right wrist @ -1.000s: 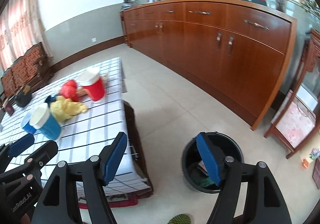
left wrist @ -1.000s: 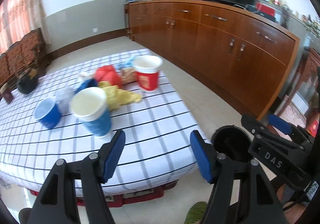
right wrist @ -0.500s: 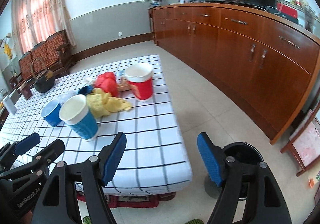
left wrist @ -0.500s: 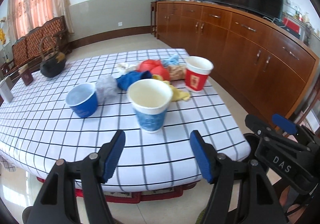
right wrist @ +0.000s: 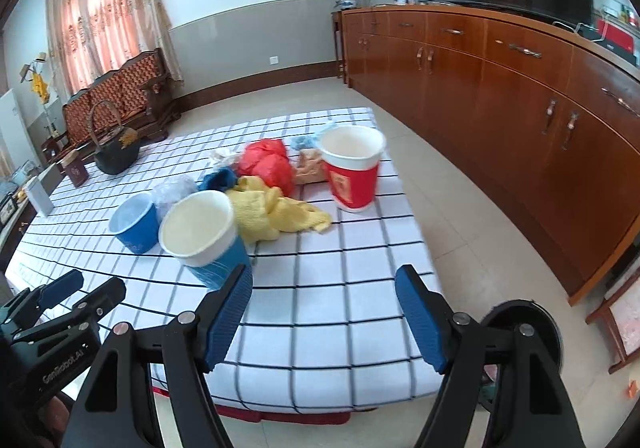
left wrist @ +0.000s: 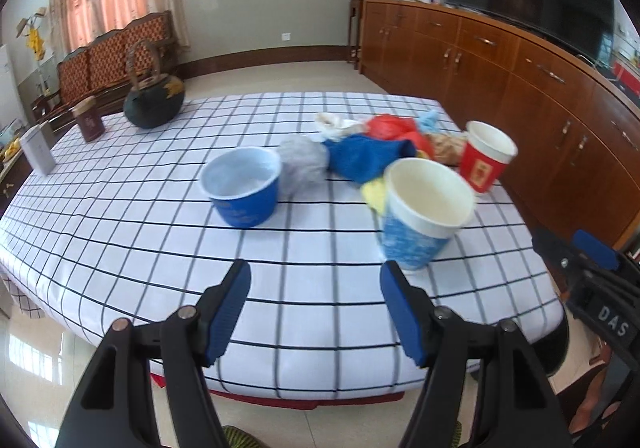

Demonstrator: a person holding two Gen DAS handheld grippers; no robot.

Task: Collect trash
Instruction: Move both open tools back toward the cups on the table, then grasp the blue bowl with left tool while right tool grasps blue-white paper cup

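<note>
Both grippers are lined up over the near edge of the checked table [left wrist: 120, 248], and nothing is in hand. The left gripper [left wrist: 316, 308] has its jaws spread and empty; the right gripper [right wrist: 324, 312] likewise, jaws spread, having just been opening with only bare cloth between them. The trash sits in a cluster on the table's right half: a tall blue cup [left wrist: 420, 215] nearest, a squat blue cup [left wrist: 244, 187] to its left, a red cup [right wrist: 352, 171] toward the far edge, and crumpled wrappers between them, yellow [right wrist: 276, 211], red [right wrist: 266, 161], dark blue [left wrist: 366, 157]. All three cups stand upright, long axes vertical, mouths up. The black bin [right wrist: 532, 328] waits on the floor just off the table's right corner; its contents are hidden here. I'd judge the collecting has nearly everything left to do.
</note>
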